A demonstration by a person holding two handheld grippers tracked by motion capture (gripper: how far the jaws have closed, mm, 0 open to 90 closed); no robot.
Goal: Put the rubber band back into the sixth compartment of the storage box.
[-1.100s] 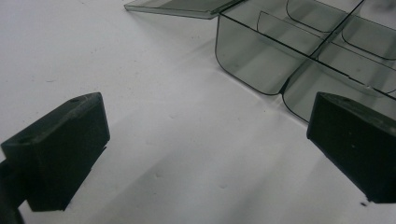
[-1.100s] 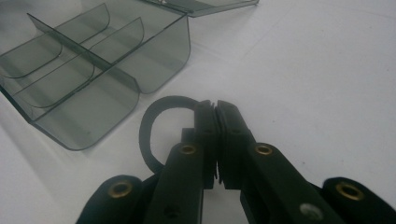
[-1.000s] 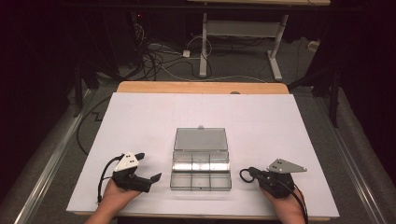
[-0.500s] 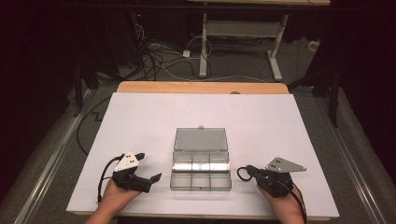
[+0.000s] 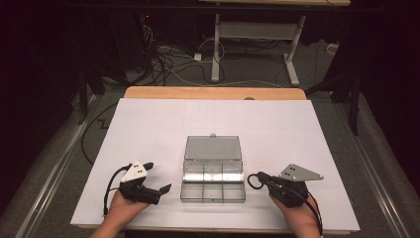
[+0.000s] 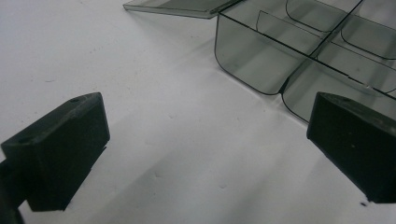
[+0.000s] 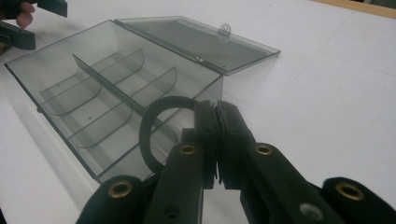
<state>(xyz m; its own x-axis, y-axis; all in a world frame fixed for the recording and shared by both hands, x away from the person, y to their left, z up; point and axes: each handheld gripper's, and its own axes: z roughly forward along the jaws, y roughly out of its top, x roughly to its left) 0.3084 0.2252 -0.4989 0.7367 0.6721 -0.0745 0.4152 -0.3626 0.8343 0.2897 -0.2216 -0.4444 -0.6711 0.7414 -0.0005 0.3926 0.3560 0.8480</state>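
Note:
A clear plastic compartment box (image 5: 213, 198) lies open at the table's near middle, its lid (image 5: 213, 148) flat behind it and its compartments empty. My right gripper (image 5: 262, 177) sits just right of the box, shut on a black ring (image 5: 253, 181) that sticks out toward the box's right wall. In the right gripper view the ring (image 7: 150, 126) loops left from the closed fingertips (image 7: 205, 116) over the box's near corner (image 7: 205, 100). My left gripper (image 5: 159, 177) rests left of the box, open with nothing between its jaws. In the left gripper view the box (image 6: 261, 60) lies ahead on the right.
White table surface (image 5: 148, 129) spreads around the box, with a wooden strip (image 5: 213, 92) at the far edge. Beyond the table are desk legs and cables on the floor (image 5: 198, 59). In the right gripper view the left gripper (image 7: 28, 23) shows at the top left.
My right gripper has crept slightly left toward the box with the ring in it. The left gripper has stayed where it was.

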